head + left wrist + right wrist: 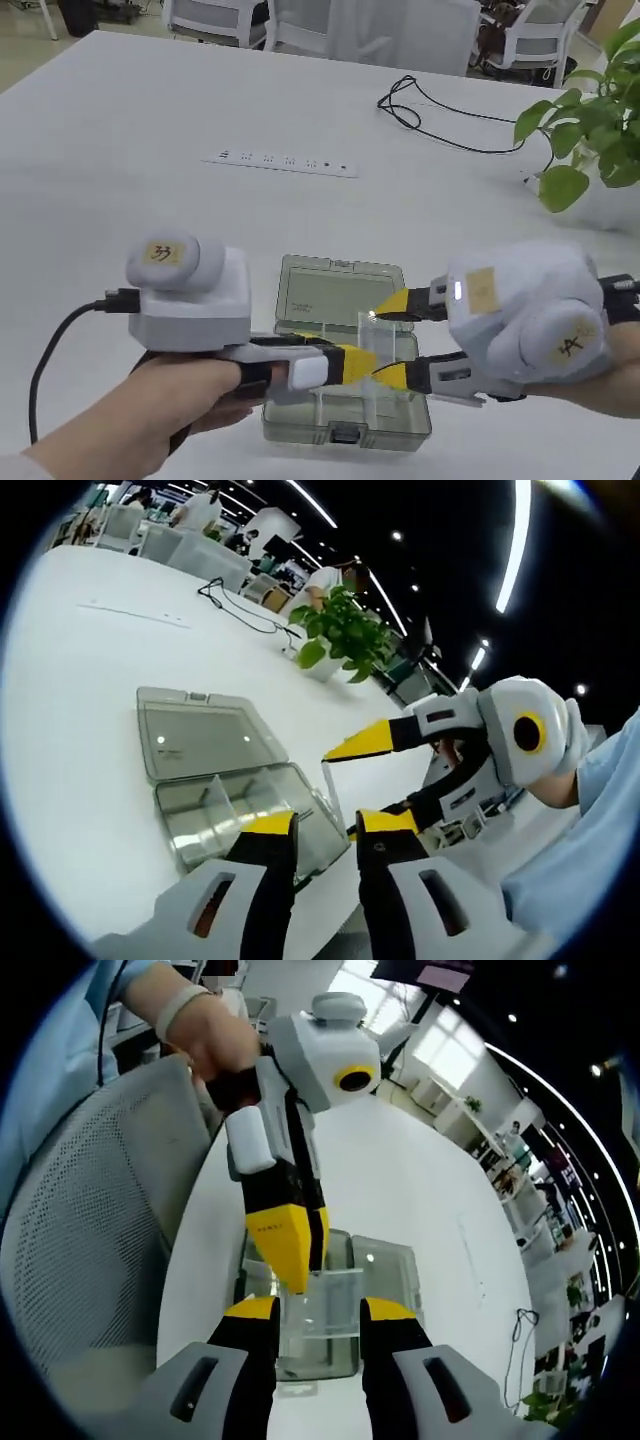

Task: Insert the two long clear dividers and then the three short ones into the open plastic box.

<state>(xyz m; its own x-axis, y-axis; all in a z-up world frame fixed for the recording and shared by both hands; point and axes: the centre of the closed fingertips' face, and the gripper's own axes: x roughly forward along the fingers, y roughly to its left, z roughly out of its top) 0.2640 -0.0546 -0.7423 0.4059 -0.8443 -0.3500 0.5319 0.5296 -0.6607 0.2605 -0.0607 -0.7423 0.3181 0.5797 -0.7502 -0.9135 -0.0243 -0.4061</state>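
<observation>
One upright divider (330, 1290), pinched by the left gripper (360, 362), is being straddled over the box (345, 430) by the wide-spread right gripper (382, 343).

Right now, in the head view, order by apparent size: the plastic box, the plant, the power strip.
1. plastic box, nearest the camera
2. plant, cropped by the frame edge, so unsure
3. power strip, thinnest

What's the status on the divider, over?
Left gripper shut on clear divider, above open box. Right gripper open, jaws flanking divider. Nothing blocking the box.
</observation>
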